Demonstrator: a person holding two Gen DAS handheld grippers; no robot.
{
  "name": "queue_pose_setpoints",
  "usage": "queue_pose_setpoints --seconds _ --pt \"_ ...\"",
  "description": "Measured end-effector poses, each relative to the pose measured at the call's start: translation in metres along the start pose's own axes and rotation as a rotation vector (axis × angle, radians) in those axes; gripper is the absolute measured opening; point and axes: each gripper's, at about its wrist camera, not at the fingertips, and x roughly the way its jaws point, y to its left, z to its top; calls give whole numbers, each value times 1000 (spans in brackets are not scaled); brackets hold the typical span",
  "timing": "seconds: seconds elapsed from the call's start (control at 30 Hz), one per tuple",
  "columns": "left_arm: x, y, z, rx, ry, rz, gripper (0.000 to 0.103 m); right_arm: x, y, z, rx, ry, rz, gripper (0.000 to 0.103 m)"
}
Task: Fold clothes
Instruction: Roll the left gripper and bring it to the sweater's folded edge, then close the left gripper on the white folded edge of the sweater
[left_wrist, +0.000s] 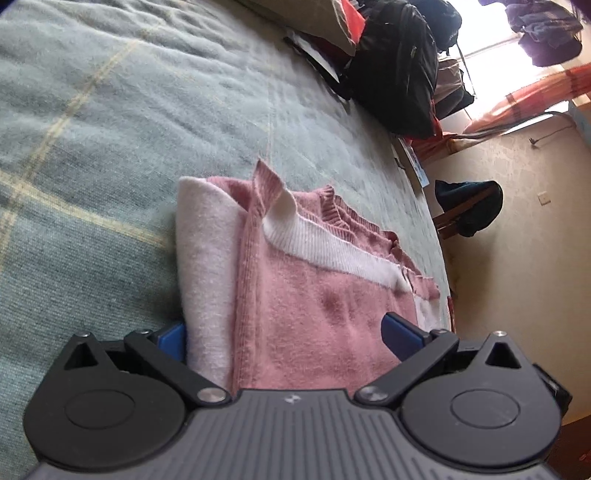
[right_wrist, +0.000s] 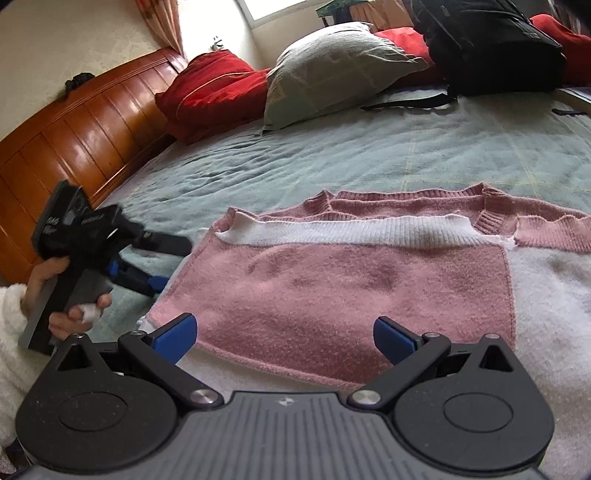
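**Folded sweater between two spread tools on the bed**

A pink and white sweater (right_wrist: 354, 288) lies folded on the bed (right_wrist: 332, 155), spread flat on a grey-green blanket with pale yellow lines. Its white ribbed band runs across the upper part, with the pink ribbed collar just behind it.

The right tool (right_wrist: 284, 332) hovers low over the near edge of the sweater, its blue fingers (right_wrist: 177, 332) spread wide apart with nothing between them. The pink panel lies directly ahead of the gap; whether the fingers touch the knit is hard to tell from this angle.

The left tool (left_wrist: 284, 332) meets the sweater from its side. It too is released, fingers wide, and the folded edge sits between them: one blue finger (left_wrist: 171, 338) is just beside the white layer, the other (left_wrist: 400, 332) rests over the pink. From the right wrist view, the left tool (right_wrist: 147, 273) is seen at the sweater's left edge, held in a hand (right_wrist: 62, 295) with a fluffy white sleeve.

At the head of the bed stands a glossy wooden headboard (right_wrist: 74, 133). A red pillow (right_wrist: 214, 92) and a grey pillow (right_wrist: 332, 62) lie against it, with a black backpack (right_wrist: 487, 44) beside them. A bright window and an orange curtain (left_wrist: 535, 92) are behind.
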Motion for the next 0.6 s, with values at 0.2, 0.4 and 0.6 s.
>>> queue_pose_setpoints --seconds 0.2,0.4,0.6 --pt "-10 4 -21 -36 20 -49 102 -2 4 -6 -22 17 6 103" --pt "-8 7 -23 -37 60 -72 102 -1 8 -10 -31 34 8 103" --pt "11 5 -2 -19 92 -97 102 -5 8 -10 -31 23 -11 103"
